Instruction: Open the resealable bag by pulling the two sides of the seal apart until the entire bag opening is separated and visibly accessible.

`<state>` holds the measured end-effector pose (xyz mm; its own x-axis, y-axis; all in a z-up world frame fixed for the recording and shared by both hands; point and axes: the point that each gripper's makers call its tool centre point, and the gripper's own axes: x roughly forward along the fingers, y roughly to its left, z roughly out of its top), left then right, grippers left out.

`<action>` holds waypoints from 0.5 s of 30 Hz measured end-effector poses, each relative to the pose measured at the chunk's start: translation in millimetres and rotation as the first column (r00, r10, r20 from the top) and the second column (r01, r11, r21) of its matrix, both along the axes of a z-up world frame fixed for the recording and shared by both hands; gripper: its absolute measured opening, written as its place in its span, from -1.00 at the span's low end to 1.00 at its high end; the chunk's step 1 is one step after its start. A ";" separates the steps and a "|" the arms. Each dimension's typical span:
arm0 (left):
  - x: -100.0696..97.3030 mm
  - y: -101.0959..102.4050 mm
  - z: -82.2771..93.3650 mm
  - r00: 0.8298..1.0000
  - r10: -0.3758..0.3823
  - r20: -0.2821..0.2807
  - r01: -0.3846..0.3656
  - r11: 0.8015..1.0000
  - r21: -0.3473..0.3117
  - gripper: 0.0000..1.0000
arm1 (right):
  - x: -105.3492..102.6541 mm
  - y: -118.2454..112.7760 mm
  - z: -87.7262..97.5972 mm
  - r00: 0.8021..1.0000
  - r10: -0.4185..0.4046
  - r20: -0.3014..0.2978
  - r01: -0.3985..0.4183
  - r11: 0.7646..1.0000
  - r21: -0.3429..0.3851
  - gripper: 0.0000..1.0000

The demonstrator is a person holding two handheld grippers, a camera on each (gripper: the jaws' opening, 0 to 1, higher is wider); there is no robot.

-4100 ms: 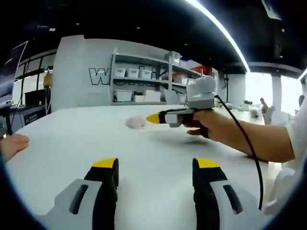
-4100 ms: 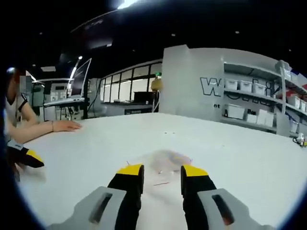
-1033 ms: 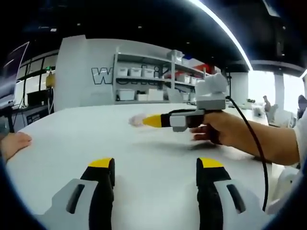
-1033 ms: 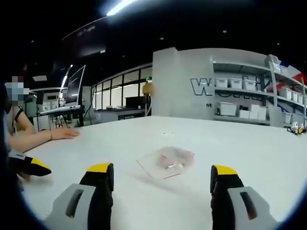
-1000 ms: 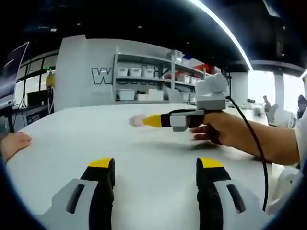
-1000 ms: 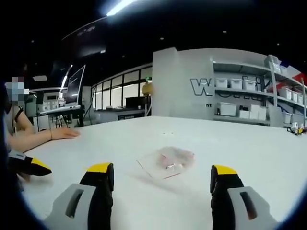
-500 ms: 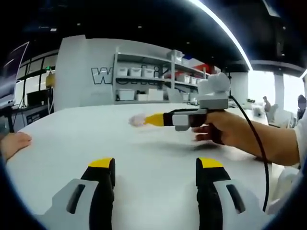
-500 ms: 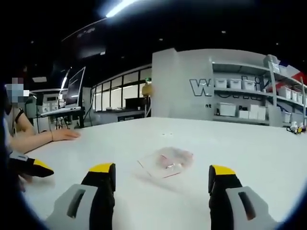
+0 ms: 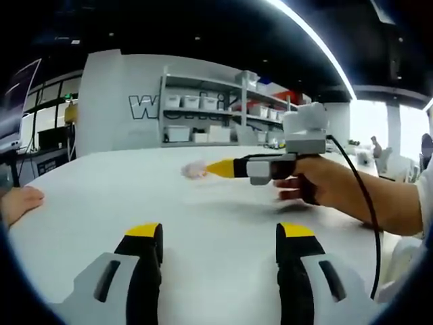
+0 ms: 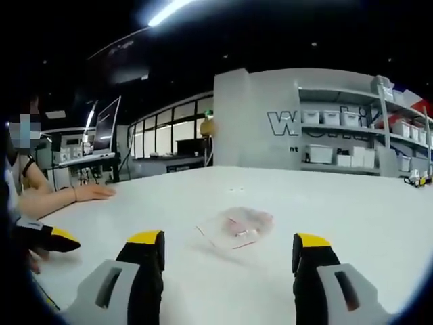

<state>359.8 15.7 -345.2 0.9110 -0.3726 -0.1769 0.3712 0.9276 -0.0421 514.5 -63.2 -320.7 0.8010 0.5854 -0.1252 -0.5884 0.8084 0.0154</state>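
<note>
With both the left gripper [image 9: 212, 233] and right gripper [image 10: 228, 244] spread wide and empty, each should pinch one lip of the resealable bag [image 10: 238, 227] lying flat on the surface [image 10: 352, 223].

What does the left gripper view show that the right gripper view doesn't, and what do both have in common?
Left gripper view: the right gripper seen from the side, gripped by the person's hand, with a black cable trailing from it, its tips beside the resealable bag.

Right gripper view: the bag seen clearly, lying flat on the table ahead of the right gripper's open jaws, with the left gripper's tip and a seated person's forearm at the left.

Both: the white table, the bag, shelves with white bins, and open jaws holding nothing.
</note>
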 end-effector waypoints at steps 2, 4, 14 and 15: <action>-0.1 -0.1 0.0 1.000 0.000 0.000 0.000 1.000 0.000 0.36 | -2.4 -0.6 0.1 1.000 0.001 0.001 -0.001 1.000 0.001 0.55; -0.1 -0.3 0.0 1.000 -0.001 0.000 0.001 1.000 0.000 0.36 | 0.0 -1.6 0.9 1.000 0.000 0.002 0.000 1.000 0.005 0.55; -0.8 0.4 -0.6 1.000 0.001 0.000 -0.001 1.000 0.000 0.36 | -3.2 -2.5 0.9 1.000 -0.003 0.005 0.003 1.000 0.010 0.52; -0.9 0.4 -0.6 1.000 0.001 0.000 -0.001 1.000 -0.001 0.36 | -3.7 -3.2 1.6 1.000 -0.004 0.007 0.003 1.000 0.013 0.52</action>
